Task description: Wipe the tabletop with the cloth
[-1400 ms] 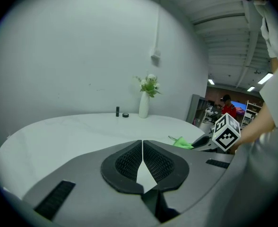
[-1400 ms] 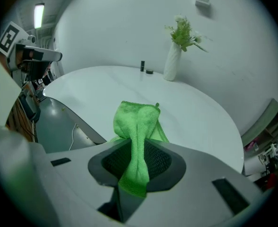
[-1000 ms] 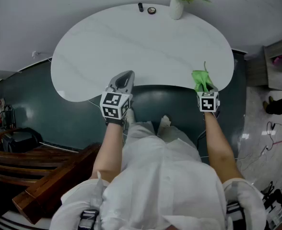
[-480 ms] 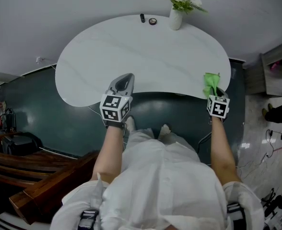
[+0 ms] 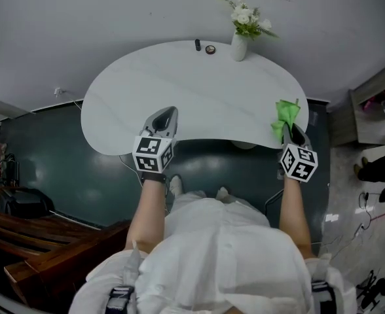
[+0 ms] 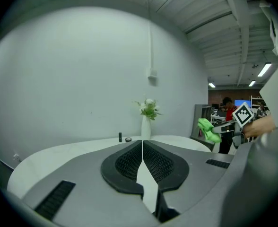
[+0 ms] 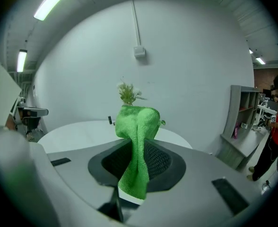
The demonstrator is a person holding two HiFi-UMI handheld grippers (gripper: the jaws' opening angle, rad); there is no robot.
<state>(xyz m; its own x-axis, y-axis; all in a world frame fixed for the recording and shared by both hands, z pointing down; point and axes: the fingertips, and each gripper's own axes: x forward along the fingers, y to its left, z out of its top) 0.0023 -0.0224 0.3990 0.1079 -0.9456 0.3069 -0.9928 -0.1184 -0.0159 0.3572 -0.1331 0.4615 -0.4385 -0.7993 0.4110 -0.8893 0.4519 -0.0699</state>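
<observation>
Cloth (image 5: 285, 114), green, is pinched in the right claw (image 5: 289, 131) at the white counter's (image 5: 179, 84) right edge. Left claw (image 5: 166, 116) is closed on nothing, over the near edge.

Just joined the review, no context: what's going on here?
A person at a white table holds a gripper in each hand. The right gripper is shut on a green cloth, held at the table's right end; the cloth looks clear of the surface. The left gripper is shut and empty over the near edge. A vase of flowers stands at the far edge.
</observation>
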